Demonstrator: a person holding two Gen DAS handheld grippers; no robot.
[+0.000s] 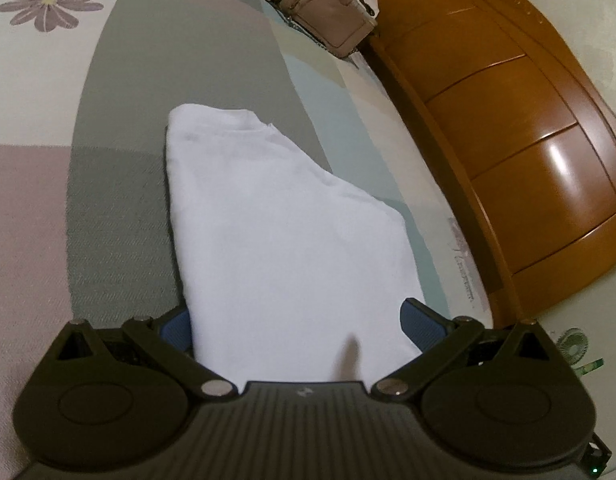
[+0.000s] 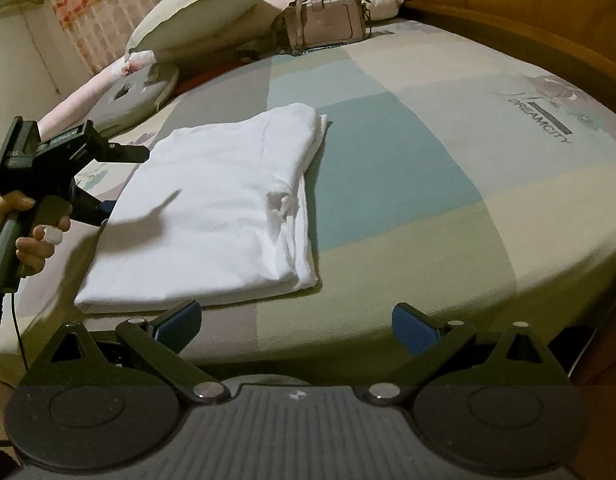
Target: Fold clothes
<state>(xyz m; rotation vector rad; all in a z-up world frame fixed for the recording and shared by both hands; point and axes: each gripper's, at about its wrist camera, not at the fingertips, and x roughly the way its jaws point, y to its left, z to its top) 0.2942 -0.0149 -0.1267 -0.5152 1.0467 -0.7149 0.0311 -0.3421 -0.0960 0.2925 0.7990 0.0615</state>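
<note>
Both the left gripper (image 1: 295,326) and right gripper (image 2: 295,326) stand open around the folded white garment (image 2: 223,204) on the bed (image 2: 428,220); the next fold likely requires gripping its near edge

The left gripper (image 1: 297,326) has its two blue-padded fingers (image 1: 418,326) spread wide apart, one at each side of its own camera view, pointing forward and slightly down. Seen from the right wrist, the same tool sits low at the far left, held in a hand (image 2: 25,236) wrapped around its grey handle, one finger on the trigger; the thumb seems to rest on top, though that edge is dim. The right gripper (image 2: 293,326) is level, its fingers (image 2: 177,326) likewise spread wide.
</note>
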